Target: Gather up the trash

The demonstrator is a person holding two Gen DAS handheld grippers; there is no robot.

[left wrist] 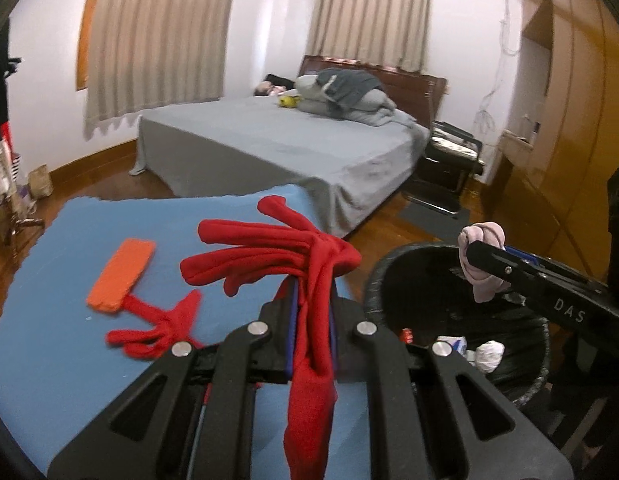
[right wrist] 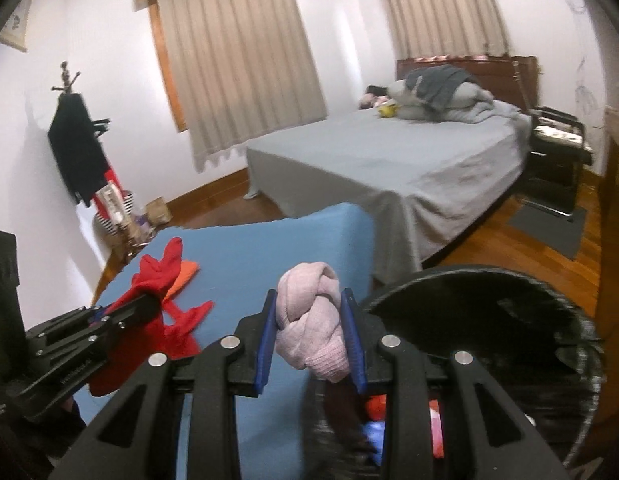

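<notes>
My left gripper (left wrist: 311, 312) is shut on a red glove (left wrist: 277, 256) and holds it above the blue table (left wrist: 69, 360), near its right edge. A second red glove (left wrist: 157, 328) lies on the table beside an orange pad (left wrist: 123, 274). My right gripper (right wrist: 312, 334) is shut on a balled pink sock (right wrist: 311, 328) and holds it at the rim of the black bin (right wrist: 509, 320). In the left wrist view the pink sock (left wrist: 479, 264) hangs over the bin (left wrist: 429, 280), which holds crumpled paper (left wrist: 489, 354) and other scraps.
A bed with a grey sheet (left wrist: 269, 148) stands behind the table. A black chair (left wrist: 449, 164) and wooden wardrobe (left wrist: 569, 120) are at the right. A coat stand (right wrist: 77, 148) and bags (right wrist: 117, 208) are by the left wall.
</notes>
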